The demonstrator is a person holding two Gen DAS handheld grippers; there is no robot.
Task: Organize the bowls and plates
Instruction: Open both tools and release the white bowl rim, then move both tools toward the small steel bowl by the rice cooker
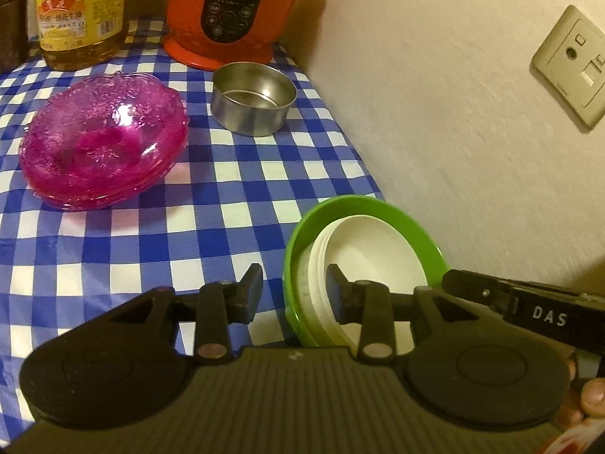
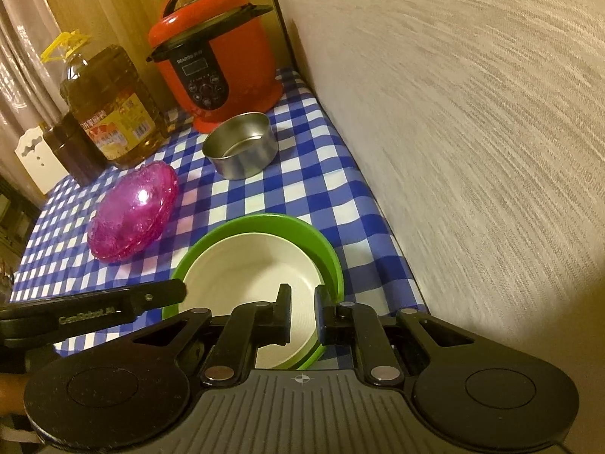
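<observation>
While both point down at the green bowl, we pinch its near rim with our right gripper; our left gripper straddles its left rim, fingers spread.

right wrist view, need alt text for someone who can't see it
The right gripper is pinched shut on the near rim of a white bowl nested inside a green bowl on a blue checked tablecloth. Behind sit stacked pink dishes, a metal tin, a red cooker and an oil bottle.
</observation>
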